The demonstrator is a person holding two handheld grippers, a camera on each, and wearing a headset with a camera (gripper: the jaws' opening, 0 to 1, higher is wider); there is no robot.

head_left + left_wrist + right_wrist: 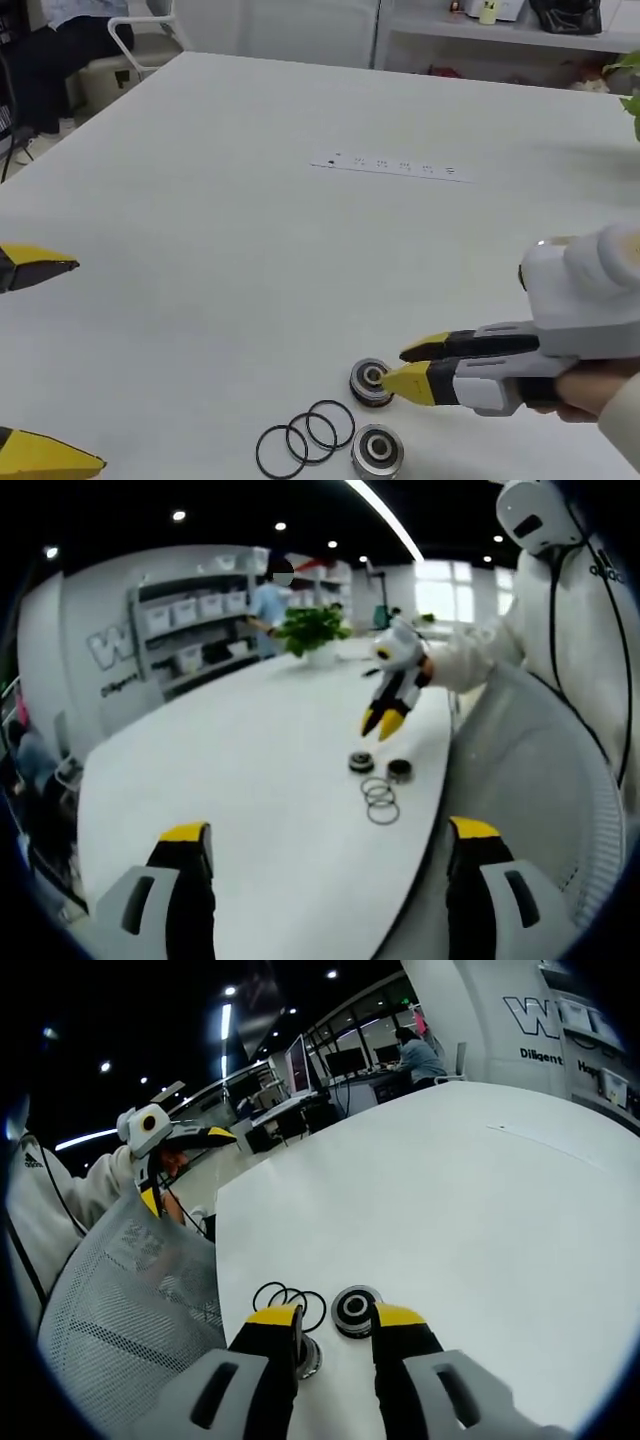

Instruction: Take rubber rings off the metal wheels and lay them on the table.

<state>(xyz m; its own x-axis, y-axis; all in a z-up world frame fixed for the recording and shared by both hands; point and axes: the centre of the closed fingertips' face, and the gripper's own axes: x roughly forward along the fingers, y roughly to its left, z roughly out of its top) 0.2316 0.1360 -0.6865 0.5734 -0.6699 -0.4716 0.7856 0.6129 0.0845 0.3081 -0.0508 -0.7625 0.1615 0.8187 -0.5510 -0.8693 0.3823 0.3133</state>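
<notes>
Three black rubber rings are lying flat on the white table near its front edge, overlapping each other in a short chain. Two metal wheels are sitting to their right in the head view. The near wheel is just beside the rings, and the far wheel is a little behind it. Cannot tell whether either wheel is wearing a ring.

The right gripper is reaching in from the right, low over the table, with its jaws apart and gripping nothing. Its lower yellow tip is sitting just beside the far wheel; contact is unclear. In the right gripper view the far wheel is lying just ahead of the gap between the jaws, and the near wheel is showing partly from behind the left-hand jaw.

The left gripper is hovering well off to the left, well apart from rings and wheels. Its jaws are spread wide and are holding nothing.

Farther back, a white socket strip is sitting flush in the tabletop. A mesh chair back is standing at the table's near edge. A potted plant is sitting at the table's far end.
</notes>
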